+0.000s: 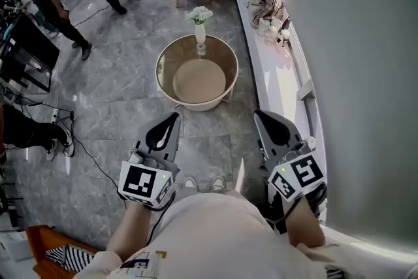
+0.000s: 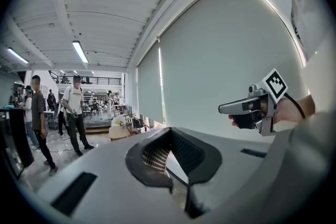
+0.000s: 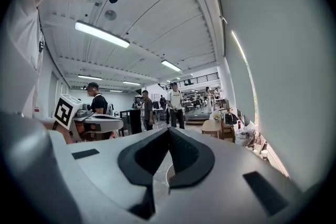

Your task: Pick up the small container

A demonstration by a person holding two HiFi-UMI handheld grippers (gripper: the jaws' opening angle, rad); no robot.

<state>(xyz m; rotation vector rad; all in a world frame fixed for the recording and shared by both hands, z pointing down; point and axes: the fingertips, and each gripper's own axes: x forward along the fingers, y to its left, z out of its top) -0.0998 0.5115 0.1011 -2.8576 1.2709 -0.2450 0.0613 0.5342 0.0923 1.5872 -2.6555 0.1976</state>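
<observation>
Head view leaves the small container hard to single out: tiny pale items (image 1: pixel 269 24) crowd the far end of the long white ledge (image 1: pixel 279 88), too small to tell apart. The grey moulded left gripper (image 1: pixel 172 118) and right gripper (image 1: pixel 260 114) have their jaws pressed together, empty, short of the round glass-topped table (image 1: pixel 161 75)

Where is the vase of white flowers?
In the head view, the vase stands on the far edge of the round table, left of the white ledge.

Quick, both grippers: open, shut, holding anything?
Left gripper: jaws closed, nothing between them.
Right gripper: jaws closed, nothing between them.
</observation>
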